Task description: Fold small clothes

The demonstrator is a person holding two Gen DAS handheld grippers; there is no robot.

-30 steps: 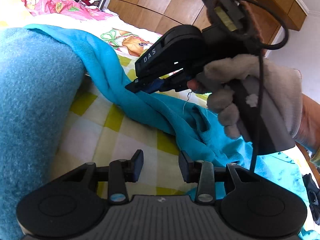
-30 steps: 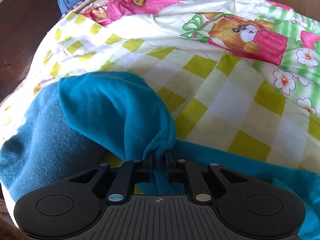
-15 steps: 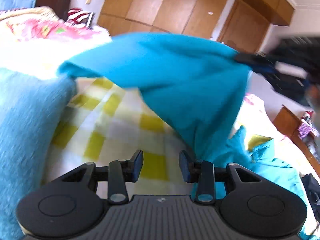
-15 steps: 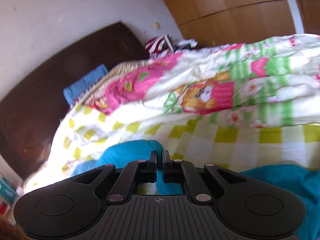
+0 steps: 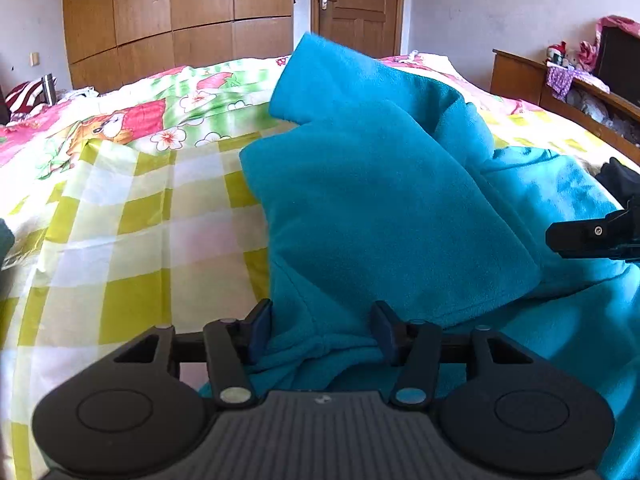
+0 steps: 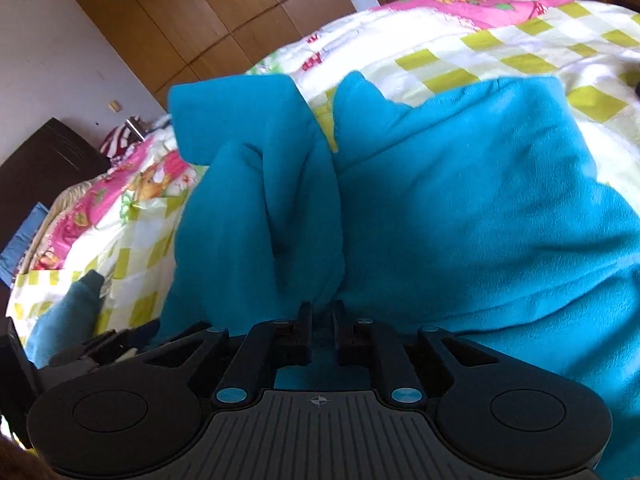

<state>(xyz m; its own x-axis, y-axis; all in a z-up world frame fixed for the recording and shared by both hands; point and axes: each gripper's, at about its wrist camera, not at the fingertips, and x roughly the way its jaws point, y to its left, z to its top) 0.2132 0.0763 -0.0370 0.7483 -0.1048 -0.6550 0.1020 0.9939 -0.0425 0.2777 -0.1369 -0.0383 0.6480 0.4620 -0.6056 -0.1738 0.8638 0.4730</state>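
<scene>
A teal fleece garment (image 5: 380, 200) lies bunched on the checked bedspread (image 5: 120, 240), with a sleeve folded across its body. My left gripper (image 5: 322, 330) is open, its jaws standing on either side of a fold at the garment's near edge. My right gripper (image 6: 322, 320) is shut on a bunched fold of the same garment (image 6: 460, 220), which hangs in front of it. The right gripper's tip shows at the right edge of the left wrist view (image 5: 592, 234). The left gripper's body shows at the lower left of the right wrist view (image 6: 108, 344).
The bedspread has a pink and green cartoon print (image 5: 132, 120) farther back. Wooden wardrobes (image 5: 180, 20) and a door (image 5: 356, 4) stand behind the bed. A wooden shelf unit (image 5: 560, 92) runs along the right. A dark headboard (image 6: 44, 168) is at the left.
My right gripper has swung the held fold up and over to the right onto the garment's body. My left gripper has moved onto the garment's near edge, still open.
</scene>
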